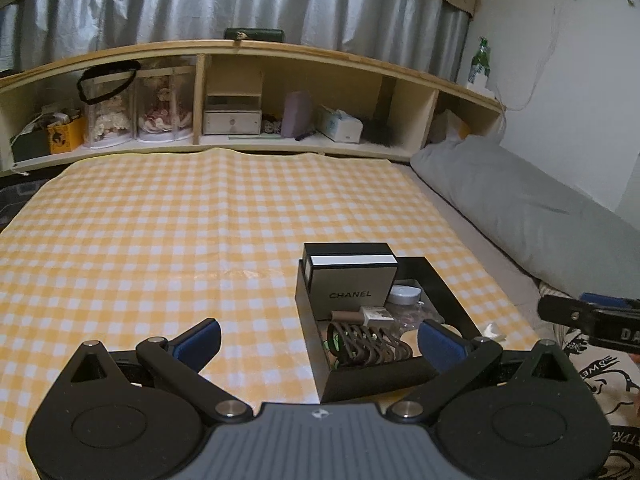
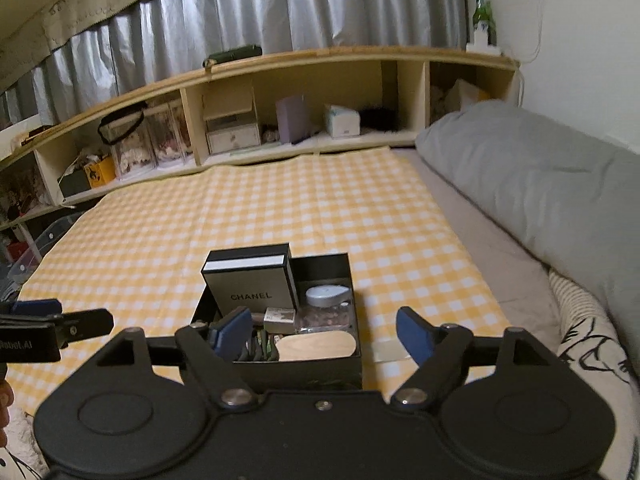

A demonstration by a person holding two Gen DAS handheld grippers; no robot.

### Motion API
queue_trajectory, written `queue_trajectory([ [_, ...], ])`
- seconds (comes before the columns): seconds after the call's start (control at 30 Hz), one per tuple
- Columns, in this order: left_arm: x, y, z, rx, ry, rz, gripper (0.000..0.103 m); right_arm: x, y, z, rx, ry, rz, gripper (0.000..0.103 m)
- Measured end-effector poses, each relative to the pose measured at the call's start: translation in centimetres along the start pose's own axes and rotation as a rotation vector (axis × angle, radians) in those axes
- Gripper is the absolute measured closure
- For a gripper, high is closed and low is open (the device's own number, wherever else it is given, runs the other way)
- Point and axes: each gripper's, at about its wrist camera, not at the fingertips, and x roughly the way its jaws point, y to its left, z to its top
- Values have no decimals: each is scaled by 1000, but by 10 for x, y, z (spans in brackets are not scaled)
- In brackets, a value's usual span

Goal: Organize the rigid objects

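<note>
In the left wrist view, the left gripper (image 1: 318, 342) hovers low over the yellow checked cloth (image 1: 160, 240) on the bed, its jaws spread wide and holding nothing. Between and just beyond the blue pads sits a black tray (image 1: 436, 280), open at the top. Inside it a Chanel box (image 1: 350, 286) stands upright at the far left corner, with a clear jar with a pale lid (image 1: 405, 295) just beside it on the right. A dark ribbed hair clip (image 1: 366, 344) lies at the near end, and a small cream box (image 1: 376, 314) rests behind it. The tip of the right gripper (image 1: 592, 318) shows at the right edge.

In the right wrist view, the right gripper (image 2: 324, 334) is also spread wide and empty, framing the same tray (image 2: 320, 262). A wooden oval piece (image 2: 316, 345) lies at the tray's near right. A grey pillow (image 2: 540, 184) lies along the wall, and a wooden shelf (image 2: 280, 68) runs behind the bed.
</note>
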Motion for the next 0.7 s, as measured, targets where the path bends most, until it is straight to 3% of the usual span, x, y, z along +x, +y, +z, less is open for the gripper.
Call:
queue_trajectory([
  [0.3,-16,3,-19,14,-38,33,0,-24,10,-18,-28,-41,-9,2],
  [0.7,-26,5,-28,20,-49,49,0,-31,14,-39,-36,-84,-84,0],
])
